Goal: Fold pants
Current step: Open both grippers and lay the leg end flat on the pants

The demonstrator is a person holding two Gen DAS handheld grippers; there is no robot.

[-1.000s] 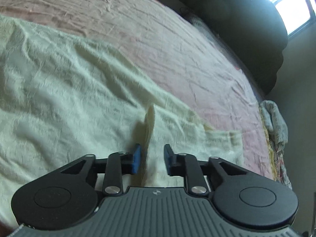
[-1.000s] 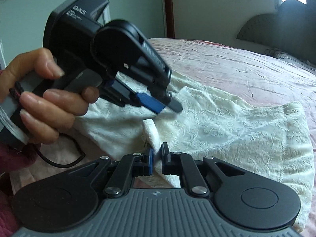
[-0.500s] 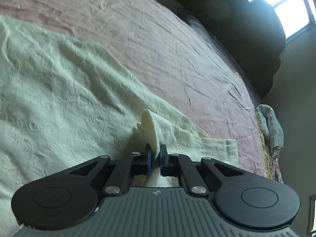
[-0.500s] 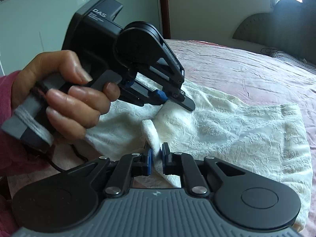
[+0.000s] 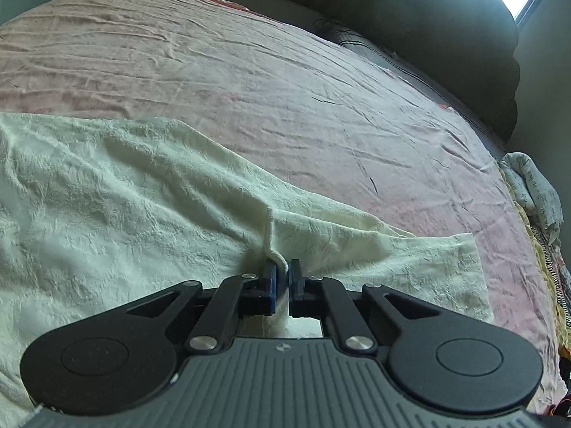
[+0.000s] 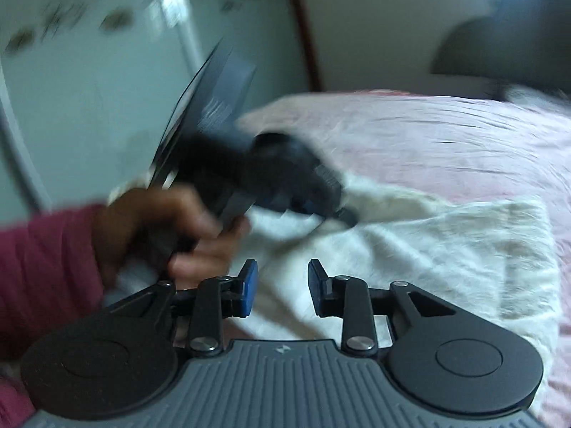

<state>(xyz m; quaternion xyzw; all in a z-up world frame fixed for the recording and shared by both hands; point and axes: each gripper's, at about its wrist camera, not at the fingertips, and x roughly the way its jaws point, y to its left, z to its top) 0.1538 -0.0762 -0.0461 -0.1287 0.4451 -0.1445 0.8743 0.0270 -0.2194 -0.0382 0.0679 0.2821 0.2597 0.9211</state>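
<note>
Cream textured pants (image 5: 125, 207) lie spread on a pink bedsheet (image 5: 285, 89). In the left wrist view my left gripper (image 5: 282, 273) is shut on a raised pinch of the pants' cloth, which pulls into a ridge in front of the pads. In the blurred right wrist view my right gripper (image 6: 282, 278) hangs just above the pants (image 6: 446, 249). Its jaws are opening and no cloth is between them. The left gripper (image 6: 335, 210), held by a hand (image 6: 171, 228) in a red sleeve, bites the cloth further ahead.
A dark padded headboard (image 5: 428, 35) stands at the far end of the bed. A crumpled patterned cloth (image 5: 531, 192) lies at the bed's right edge. A pale wardrobe with flower decals (image 6: 89, 53) stands to the left of the bed.
My left gripper closed on a fold of the pants and holds it. My right gripper let go of the fold it pinched and lifted off it, jaws spreading.
</note>
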